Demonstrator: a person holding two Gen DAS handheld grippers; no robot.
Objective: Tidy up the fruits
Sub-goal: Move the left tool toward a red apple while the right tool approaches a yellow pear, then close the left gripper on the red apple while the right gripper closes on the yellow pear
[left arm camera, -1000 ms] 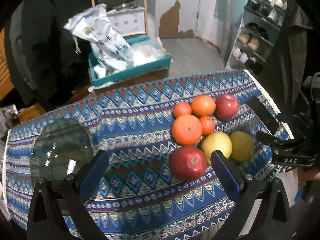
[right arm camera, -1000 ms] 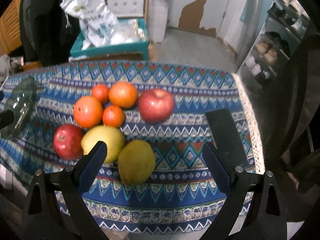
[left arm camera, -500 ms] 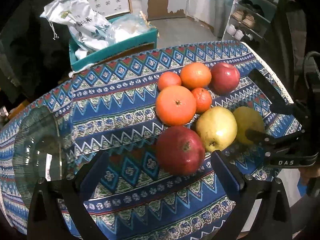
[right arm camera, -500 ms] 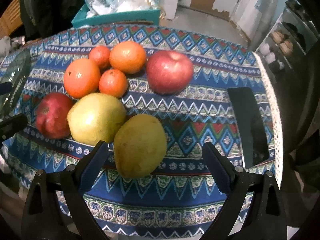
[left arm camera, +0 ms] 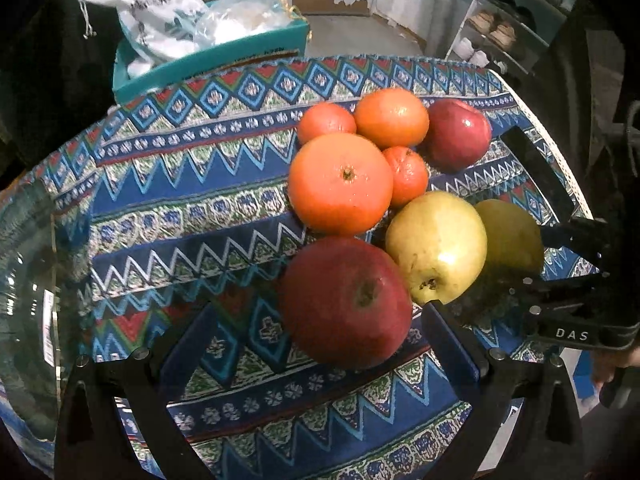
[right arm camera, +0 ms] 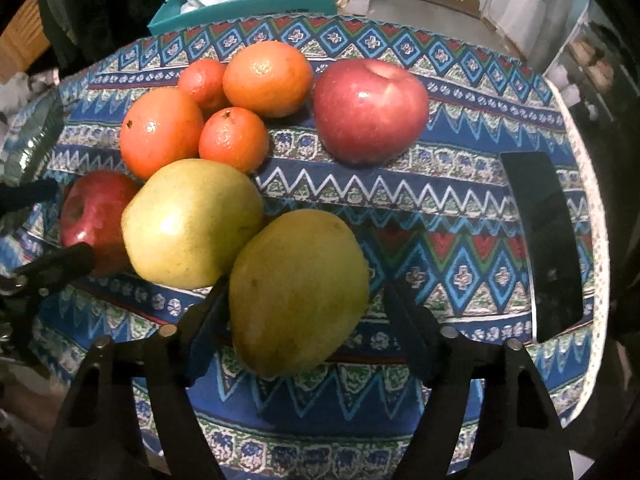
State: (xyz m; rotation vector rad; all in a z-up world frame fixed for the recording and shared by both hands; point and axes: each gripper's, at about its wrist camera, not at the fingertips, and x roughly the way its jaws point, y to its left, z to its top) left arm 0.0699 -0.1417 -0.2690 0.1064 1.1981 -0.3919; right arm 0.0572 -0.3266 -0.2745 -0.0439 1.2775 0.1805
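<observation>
Several fruits lie clustered on the patterned tablecloth (left arm camera: 192,184). My left gripper (left arm camera: 322,308) is open just above the near red apple (left arm camera: 344,300), which sits between its fingers untouched. My right gripper (right arm camera: 307,284) has the mango (right arm camera: 298,288) between its jaws, which are closing. Its left pad is against the mango and a thin gap shows at the right pad. A yellow-green apple (right arm camera: 192,220) lies between the mango and the near red apple (right arm camera: 96,216). Behind them are a big orange (left arm camera: 340,182), smaller oranges and a second red apple (right arm camera: 370,108).
A glass bowl (left arm camera: 24,300) stands at the table's left end. A black phone (right arm camera: 548,240) lies near the right edge. A teal box (left arm camera: 208,64) with plastic bags stands behind the table. A shoe rack (left arm camera: 504,28) is at the far right.
Both grippers have come down closer to the fruits. The right jaws have narrowed around the mango. The left jaws stay wide, now on either side of the near red apple.
</observation>
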